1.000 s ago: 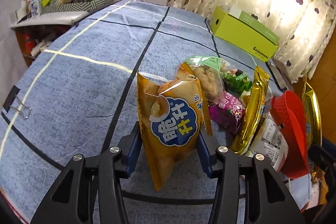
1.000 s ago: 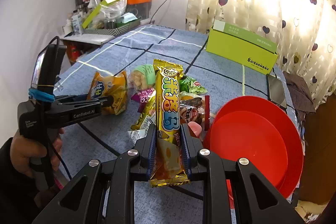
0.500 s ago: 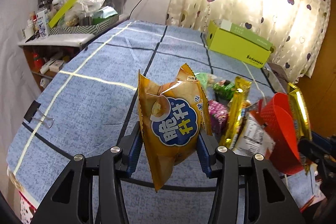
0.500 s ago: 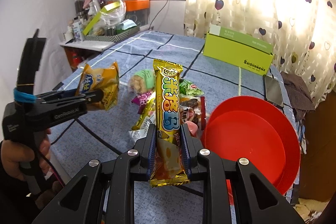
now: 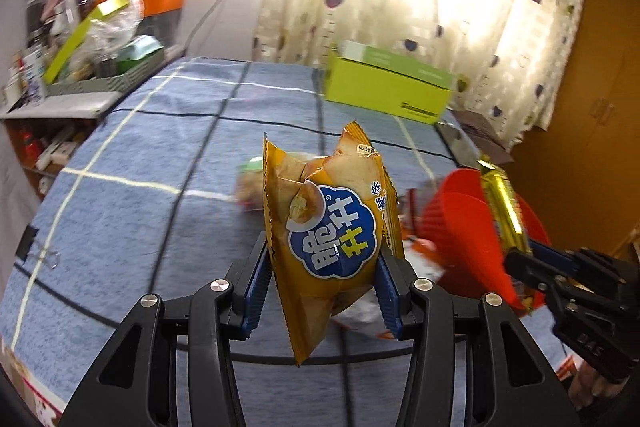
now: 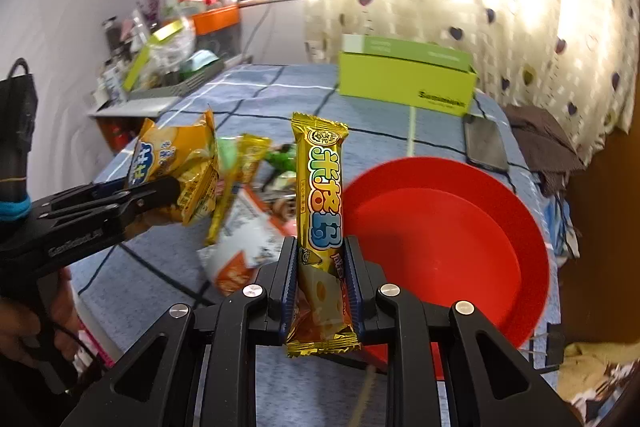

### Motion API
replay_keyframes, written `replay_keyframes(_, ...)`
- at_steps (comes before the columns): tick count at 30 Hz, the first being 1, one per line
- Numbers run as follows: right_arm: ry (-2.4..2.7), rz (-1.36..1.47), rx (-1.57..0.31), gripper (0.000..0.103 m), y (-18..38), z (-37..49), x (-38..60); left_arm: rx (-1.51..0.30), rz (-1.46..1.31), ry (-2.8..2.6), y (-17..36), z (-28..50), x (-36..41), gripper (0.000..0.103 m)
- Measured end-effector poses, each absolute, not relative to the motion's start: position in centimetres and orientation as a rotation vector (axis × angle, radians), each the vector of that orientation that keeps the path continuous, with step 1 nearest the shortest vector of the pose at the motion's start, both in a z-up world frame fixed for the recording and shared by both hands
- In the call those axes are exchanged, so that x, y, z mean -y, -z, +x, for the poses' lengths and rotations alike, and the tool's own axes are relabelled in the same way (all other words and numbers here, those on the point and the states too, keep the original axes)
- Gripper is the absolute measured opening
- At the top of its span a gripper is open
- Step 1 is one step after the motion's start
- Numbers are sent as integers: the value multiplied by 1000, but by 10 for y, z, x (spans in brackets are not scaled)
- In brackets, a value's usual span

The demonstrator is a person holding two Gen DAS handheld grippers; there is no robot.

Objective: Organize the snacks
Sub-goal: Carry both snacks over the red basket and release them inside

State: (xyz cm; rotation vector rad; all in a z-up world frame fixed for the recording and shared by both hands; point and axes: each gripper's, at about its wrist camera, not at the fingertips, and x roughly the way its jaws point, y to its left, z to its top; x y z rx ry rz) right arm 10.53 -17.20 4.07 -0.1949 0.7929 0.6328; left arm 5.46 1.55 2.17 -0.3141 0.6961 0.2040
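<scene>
My left gripper (image 5: 322, 287) is shut on an orange snack bag (image 5: 326, 227) with a blue cloud logo, held upright above the blue checked cloth. In the right wrist view that same bag (image 6: 176, 167) hangs at the left in the left gripper (image 6: 160, 191). A tall gold snack bar (image 6: 322, 211) stands upright between the pads of my right gripper (image 6: 322, 279), which is shut on it just left of the red bowl (image 6: 448, 239). From the left wrist view the gold bar (image 5: 502, 207) and the red bowl (image 5: 460, 223) show at the right. Loose snack packets (image 6: 244, 235) lie on the cloth between the grippers.
A lime-green box (image 6: 404, 77) sits at the far end of the table, with a dark phone (image 6: 486, 145) and a brown cloth (image 6: 540, 143) to its right. A cluttered shelf (image 5: 80, 67) stands beyond the table's left edge. A binder clip (image 5: 30, 247) lies near the left edge.
The left gripper has lifted the orange bag off the cloth and carried it right, toward the red bowl. The right gripper has shifted sideways toward the bowl with the gold bar.
</scene>
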Motion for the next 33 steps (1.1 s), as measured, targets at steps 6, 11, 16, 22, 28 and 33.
replay_keyframes(6, -538, -151, -833, 20, -33, 122, 197, -707, -282, -110, -29, 77, 13, 48)
replay_keyframes(11, -469, -133, -882, 20, -20, 133, 215, -740, -270, -34, -26, 94, 35, 48)
replay_keyframes(16, -389, -117, -919, 20, -8, 145, 234, -768, -248, 31, -23, 110, 58, 48)
replay_keyframes(22, -302, -97, -965, 20, 6, 160, 253, -789, -218, 88, -23, 124, 82, 49)
replay_keyframes(28, -285, -98, -965, 20, 7, 162, 256, -822, -194, 117, -18, 135, 99, 49)
replay_keyframes(33, -288, -80, -931, 25, -1, 158, 259, -859, -176, 137, -10, 144, 109, 49)
